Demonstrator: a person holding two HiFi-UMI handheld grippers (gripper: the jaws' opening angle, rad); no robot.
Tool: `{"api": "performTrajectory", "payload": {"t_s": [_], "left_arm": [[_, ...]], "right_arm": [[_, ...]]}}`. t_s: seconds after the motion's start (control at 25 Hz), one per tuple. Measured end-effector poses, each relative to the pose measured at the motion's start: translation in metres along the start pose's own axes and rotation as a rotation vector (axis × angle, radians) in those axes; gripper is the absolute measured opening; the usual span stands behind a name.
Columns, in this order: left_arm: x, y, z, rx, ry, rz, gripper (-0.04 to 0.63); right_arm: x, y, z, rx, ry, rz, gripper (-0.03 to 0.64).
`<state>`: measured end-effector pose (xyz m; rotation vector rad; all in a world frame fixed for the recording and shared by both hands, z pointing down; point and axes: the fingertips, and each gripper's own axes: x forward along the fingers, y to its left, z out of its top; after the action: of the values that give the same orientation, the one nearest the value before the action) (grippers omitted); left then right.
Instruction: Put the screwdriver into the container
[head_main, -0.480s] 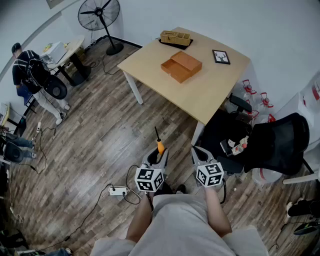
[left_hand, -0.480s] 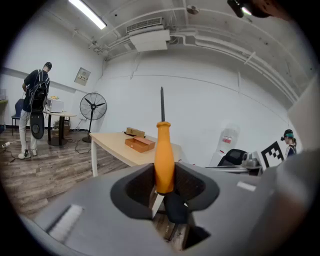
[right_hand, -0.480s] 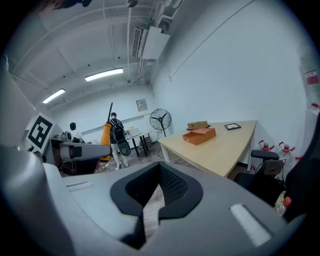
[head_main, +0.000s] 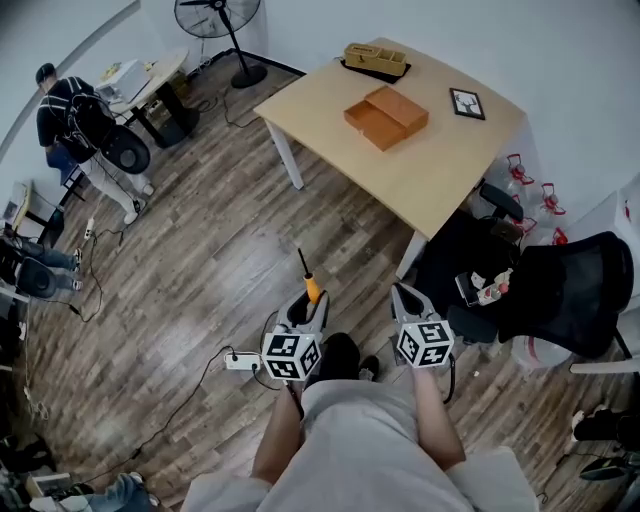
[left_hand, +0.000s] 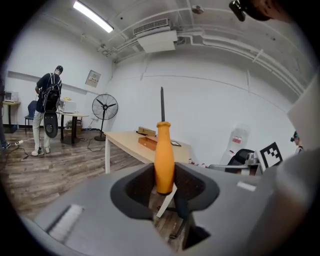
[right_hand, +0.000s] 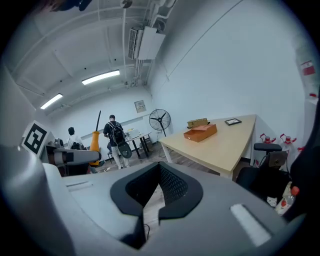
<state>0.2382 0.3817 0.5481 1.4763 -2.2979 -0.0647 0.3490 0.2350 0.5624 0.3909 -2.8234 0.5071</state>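
One-handed carry: left hand-held gripper (left_hand: 164, 187) clamps orange-handled steel screwdriver (left_hand: 164, 160).
Right hand-held gripper (right_hand: 150, 197): narrow, empty.
Next: approach open orange container (head_main: 386, 117) on distant wooden bench (head_main: 440, 170).

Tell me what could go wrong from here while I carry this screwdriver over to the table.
The left gripper clamps the screwdriver only by the lower end of its handle, so it may tip or slip as you walk. A power strip lies on the floor by your feet: a trip hazard. The container sits mid-table, likely a long reach.
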Motion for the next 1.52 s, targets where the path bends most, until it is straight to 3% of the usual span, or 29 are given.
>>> {"api": "performTrajectory", "payload": {"t_s": [0.2, 0.4, 0.68, 1.12, 1.52], "left_arm": [[-0.002, 0.022, -0.005, -0.022, 0.011, 0.04, 0.178], [0.016, 0.044, 0.0, -0.057, -0.003, 0.023, 0.178], [0.069, 0.073, 0.032, -0.078, 0.004, -0.045, 0.178], [0.177, 0.132, 0.102, -0.052, 0.0, -0.172, 0.178], [0.216, 0.212, 0.138, -0.038, 0.002, -0.222, 0.178]], "right_arm": [[0.007, 0.0, -0.001, 0.024, -0.009, 0.021, 0.0], [0.034, -0.001, 0.0, 0.021, 0.003, 0.017, 0.0], [0.083, -0.006, 0.011, 0.012, 0.039, -0.02, 0.0], [0.173, -0.031, 0.05, 0.023, 0.045, -0.136, 0.0], [0.244, -0.019, 0.055, 0.072, 0.05, -0.205, 0.0]]}}
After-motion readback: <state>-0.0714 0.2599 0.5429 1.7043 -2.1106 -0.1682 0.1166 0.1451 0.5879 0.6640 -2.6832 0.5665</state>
